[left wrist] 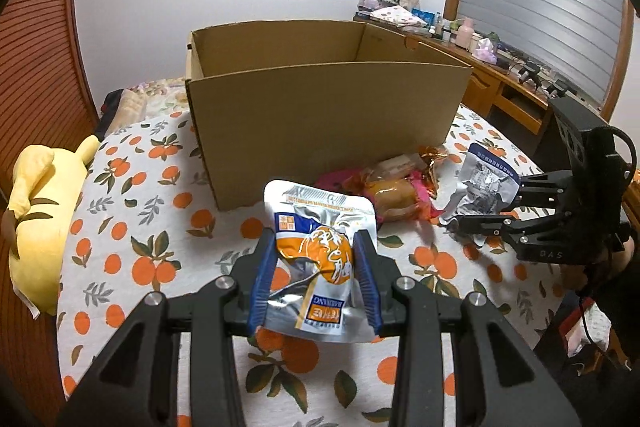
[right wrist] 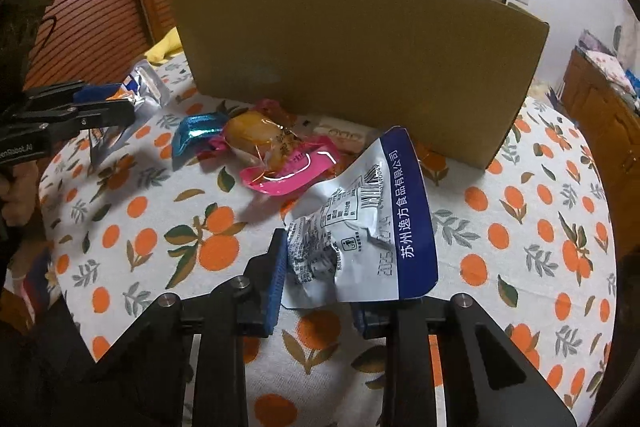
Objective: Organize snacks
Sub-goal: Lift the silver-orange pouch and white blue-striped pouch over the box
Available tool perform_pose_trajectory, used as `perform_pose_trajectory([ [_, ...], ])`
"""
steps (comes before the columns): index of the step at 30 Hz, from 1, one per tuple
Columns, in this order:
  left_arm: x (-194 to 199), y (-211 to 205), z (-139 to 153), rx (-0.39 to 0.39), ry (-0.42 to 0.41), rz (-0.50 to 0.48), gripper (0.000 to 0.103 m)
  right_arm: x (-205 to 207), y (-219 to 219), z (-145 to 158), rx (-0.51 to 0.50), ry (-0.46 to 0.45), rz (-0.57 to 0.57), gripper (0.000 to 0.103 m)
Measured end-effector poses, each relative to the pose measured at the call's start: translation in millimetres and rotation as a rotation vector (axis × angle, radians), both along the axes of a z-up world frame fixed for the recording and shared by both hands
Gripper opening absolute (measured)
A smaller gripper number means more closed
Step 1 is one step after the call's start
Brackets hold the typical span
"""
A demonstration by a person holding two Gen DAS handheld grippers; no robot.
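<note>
On the bed's orange-print cover (right wrist: 520, 227), before the open cardboard box (left wrist: 320, 107), each claw pinches one snack, ready for boxing: left claw (left wrist: 316, 279) an orange pouch (left wrist: 320, 259), right claw (right wrist: 320, 291) a blue-edged packet (right wrist: 360, 227). Other snacks (right wrist: 272, 147) lie between.

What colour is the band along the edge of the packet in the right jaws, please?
Dark blue band with white lettering, clearest in the right wrist view.

A home bedroom: orange-print bedspread (left wrist: 132, 227), plush toy (left wrist: 44, 211) (yellow), cluttered desk (left wrist: 500, 75).
</note>
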State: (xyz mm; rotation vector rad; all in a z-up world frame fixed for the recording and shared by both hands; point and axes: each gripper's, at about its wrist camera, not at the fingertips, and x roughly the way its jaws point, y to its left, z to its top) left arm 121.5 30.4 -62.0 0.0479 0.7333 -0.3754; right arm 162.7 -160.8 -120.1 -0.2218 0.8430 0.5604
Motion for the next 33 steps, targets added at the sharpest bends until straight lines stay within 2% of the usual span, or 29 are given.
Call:
perform_pose_trajectory([
  [12,-1,-7,13,-0.012,-0.027,-0.012,0.037,-18,-11,26,0.035,-0.073,-0.008,0.026],
  [27,8,-23,42,-0.008,-0.083,-0.039,0.037,-30,-3,62,0.063,-0.152,0.009,0.026],
  [33,17,-29,62,-0.001,-0.117,-0.059,0.037,-30,-2,78,0.065,-0.185,0.014,0.026],
])
